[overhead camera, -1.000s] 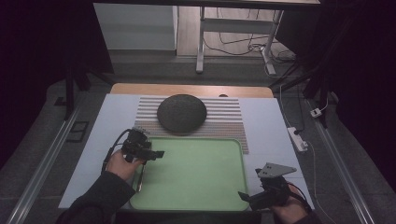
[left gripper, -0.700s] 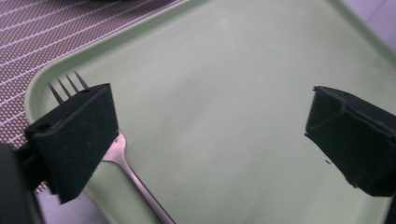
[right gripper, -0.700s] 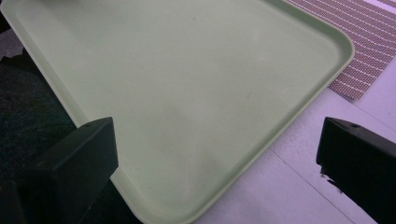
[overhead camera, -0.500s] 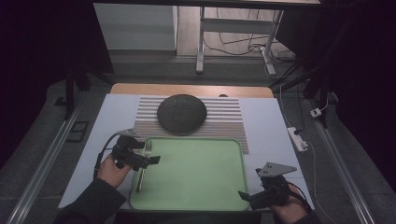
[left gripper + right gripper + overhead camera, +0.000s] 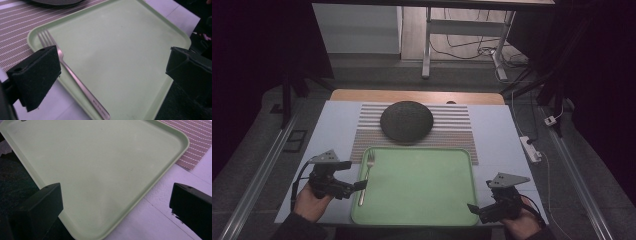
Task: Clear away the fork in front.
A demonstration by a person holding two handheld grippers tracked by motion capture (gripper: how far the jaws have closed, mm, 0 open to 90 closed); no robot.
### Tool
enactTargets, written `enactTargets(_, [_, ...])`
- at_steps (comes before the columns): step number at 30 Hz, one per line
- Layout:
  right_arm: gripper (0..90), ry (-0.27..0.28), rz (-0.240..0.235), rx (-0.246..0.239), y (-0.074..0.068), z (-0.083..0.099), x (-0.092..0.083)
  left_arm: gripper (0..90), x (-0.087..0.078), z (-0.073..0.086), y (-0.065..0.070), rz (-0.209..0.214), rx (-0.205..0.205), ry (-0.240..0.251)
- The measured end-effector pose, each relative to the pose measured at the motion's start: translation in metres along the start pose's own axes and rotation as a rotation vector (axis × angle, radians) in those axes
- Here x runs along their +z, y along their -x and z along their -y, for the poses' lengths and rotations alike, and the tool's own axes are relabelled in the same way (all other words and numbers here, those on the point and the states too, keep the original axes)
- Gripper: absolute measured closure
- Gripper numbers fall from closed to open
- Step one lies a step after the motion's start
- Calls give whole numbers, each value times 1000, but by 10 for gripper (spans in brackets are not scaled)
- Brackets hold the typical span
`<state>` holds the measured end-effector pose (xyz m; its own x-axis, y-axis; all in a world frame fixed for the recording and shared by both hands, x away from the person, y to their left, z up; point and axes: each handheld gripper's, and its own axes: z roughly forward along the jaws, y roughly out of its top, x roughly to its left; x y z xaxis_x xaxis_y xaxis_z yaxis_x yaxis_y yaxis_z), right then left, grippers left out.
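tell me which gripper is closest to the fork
The left gripper: its open jaws sit right beside the fork on the tray's left edge; the right gripper is across the tray.

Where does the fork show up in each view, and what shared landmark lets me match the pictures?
High view: the fork lies along the green tray's left edge, tines toward the striped mat, beside the left gripper.
Left gripper view: the fork runs diagonally from upper left to bottom centre, on the tray's edge.
Right gripper view: no fork in it.
Shared landmark: the green tray.
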<state>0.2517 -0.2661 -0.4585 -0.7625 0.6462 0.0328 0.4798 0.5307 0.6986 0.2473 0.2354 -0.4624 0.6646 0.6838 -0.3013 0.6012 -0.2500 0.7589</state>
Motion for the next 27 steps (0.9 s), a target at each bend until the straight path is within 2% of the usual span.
enactTargets(8, [0,1,-1,10,1,0,0,0,-29,23,-2,-33,-44,47])
enactTargets(18, [0,-3,-2,21,2,0,0,0,-55,52,-5,-82,-85,72])
enactTargets(25, [0,-4,-7,26,2,0,1,0,-59,61,-3,-126,-76,39])
enactTargets(27, [0,-4,-7,25,2,0,1,0,-60,62,-1,-142,-73,13])
